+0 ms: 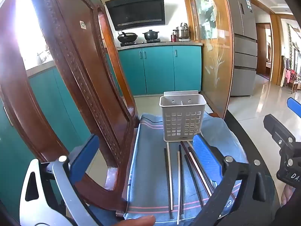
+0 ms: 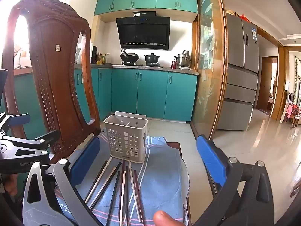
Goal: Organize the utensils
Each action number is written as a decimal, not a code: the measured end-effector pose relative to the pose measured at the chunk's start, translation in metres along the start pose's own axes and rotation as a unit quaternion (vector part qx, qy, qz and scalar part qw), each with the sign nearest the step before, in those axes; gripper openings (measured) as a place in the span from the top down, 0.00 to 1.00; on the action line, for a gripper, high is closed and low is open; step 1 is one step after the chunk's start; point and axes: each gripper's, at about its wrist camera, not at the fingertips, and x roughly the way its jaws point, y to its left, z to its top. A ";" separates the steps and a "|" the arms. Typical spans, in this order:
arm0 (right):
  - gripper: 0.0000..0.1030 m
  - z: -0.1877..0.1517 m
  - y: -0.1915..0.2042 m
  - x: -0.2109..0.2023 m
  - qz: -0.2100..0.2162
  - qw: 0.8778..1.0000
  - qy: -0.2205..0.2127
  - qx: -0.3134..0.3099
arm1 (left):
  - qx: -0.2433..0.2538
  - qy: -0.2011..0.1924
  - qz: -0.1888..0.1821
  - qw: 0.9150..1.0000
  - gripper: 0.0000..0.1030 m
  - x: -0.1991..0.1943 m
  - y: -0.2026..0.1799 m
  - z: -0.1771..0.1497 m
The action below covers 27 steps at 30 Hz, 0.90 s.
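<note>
Chopsticks (image 2: 122,190) loose on blue cloth (image 2: 161,179), fanned just ahead of right gripper (image 2: 147,162); jaws wide, nothing between; left gripper (image 1: 145,157) jaws also wide, empty, chopsticks ahead; grey holder (image 1: 182,117) upright just beyond chopstick tips.

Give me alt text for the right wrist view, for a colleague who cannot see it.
Several long dark-and-white chopsticks lie loose on a blue striped cloth in front of an empty, perforated grey plastic utensil holder, framed by the open right gripper with its blue-padded fingers. A carved wooden chair back rises left, teal kitchen cabinets behind.
</note>
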 end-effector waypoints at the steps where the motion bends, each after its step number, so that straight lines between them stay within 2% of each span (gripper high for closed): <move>1: 0.03 -0.001 0.000 0.000 0.000 1.000 0.001 -0.001 | 0.000 0.000 -0.001 1.000 0.04 0.000 0.000 0.000; 27: 0.03 -0.004 0.009 -0.001 0.020 0.999 -0.012 -0.024 | -0.010 -0.008 -0.007 1.000 0.04 -0.007 0.005 -0.001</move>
